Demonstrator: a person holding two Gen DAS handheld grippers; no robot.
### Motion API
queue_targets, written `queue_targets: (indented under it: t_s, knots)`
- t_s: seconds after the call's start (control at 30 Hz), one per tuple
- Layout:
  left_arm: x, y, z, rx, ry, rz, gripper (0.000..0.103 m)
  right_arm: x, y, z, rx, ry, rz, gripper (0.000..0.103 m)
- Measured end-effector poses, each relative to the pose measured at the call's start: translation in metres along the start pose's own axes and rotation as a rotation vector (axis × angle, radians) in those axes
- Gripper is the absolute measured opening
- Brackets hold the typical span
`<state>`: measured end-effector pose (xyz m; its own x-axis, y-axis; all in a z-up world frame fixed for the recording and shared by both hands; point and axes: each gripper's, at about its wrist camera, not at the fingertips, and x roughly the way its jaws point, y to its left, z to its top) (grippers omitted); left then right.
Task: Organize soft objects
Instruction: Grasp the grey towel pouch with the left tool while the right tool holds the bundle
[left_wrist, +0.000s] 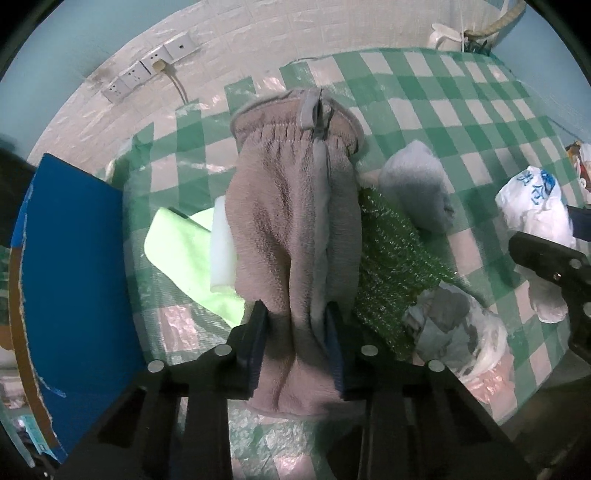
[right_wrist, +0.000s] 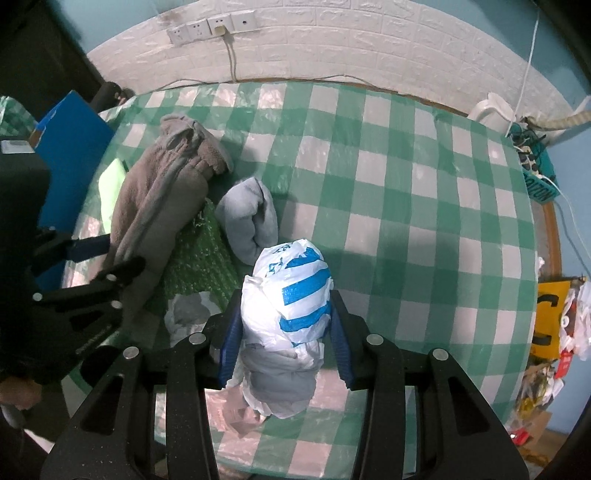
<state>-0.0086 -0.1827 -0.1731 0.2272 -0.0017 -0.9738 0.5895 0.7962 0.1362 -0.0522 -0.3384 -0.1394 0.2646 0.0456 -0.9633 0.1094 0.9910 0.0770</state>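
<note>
Holding one soft thing in each gripper, the person looks to be partway through gathering the pile on the checked tablecloth (right_wrist: 406, 206). The left gripper (left_wrist: 295, 343) has its fingers clamped on the lower end of a brown fleece garment (left_wrist: 291, 221), which runs away from the camera with its elastic cuff at the far end. In the right wrist view the garment droops over the things at the left of the table, so it seems only partly lifted. The right gripper (right_wrist: 284, 332) has its fingers closed around a white and blue plastic bag (right_wrist: 291, 295) with grey cloth stuffed inside; whether the bag rests on the table or hangs just above it, I cannot tell.

Beside the garment lie a light green cloth (left_wrist: 177, 251), a white foam block (left_wrist: 221, 251), a sparkly green scrubbing pad (left_wrist: 391, 266), a rolled grey towel (right_wrist: 251, 218) and a second crumpled bag (left_wrist: 450, 325) with grey cloth in it. A blue box (left_wrist: 74, 266) stands at the left edge of the table.

My reading is that the step in hand is carrying both items to wherever they belong, perhaps the box. The next move calls for lifting the garment clear so its loose end does not drag the pad or the cloth along, and for keeping a firm squeeze on the slippery bag.
</note>
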Motion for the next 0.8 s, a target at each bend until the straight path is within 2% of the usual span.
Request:
queue_targets:
  t_s: [0.3, 0.63, 0.8]
  knots:
    - [-0.022, 0.010, -0.005, -0.032, -0.025, -0.036, 0.025, -0.019, 0.004, -0.005, -0.005, -0.040, 0.009, 0.042]
    - [-0.056, 0.027, -0.012, -0.066, -0.109, -0.088, 0.021, -0.044, 0.021, 0.003, -0.022, -0.093, 0.031, 0.042]
    - [-0.065, 0.034, -0.014, -0.073, -0.126, -0.113, 0.019, -0.050, 0.029, 0.005, -0.038, -0.108, 0.035, 0.042]
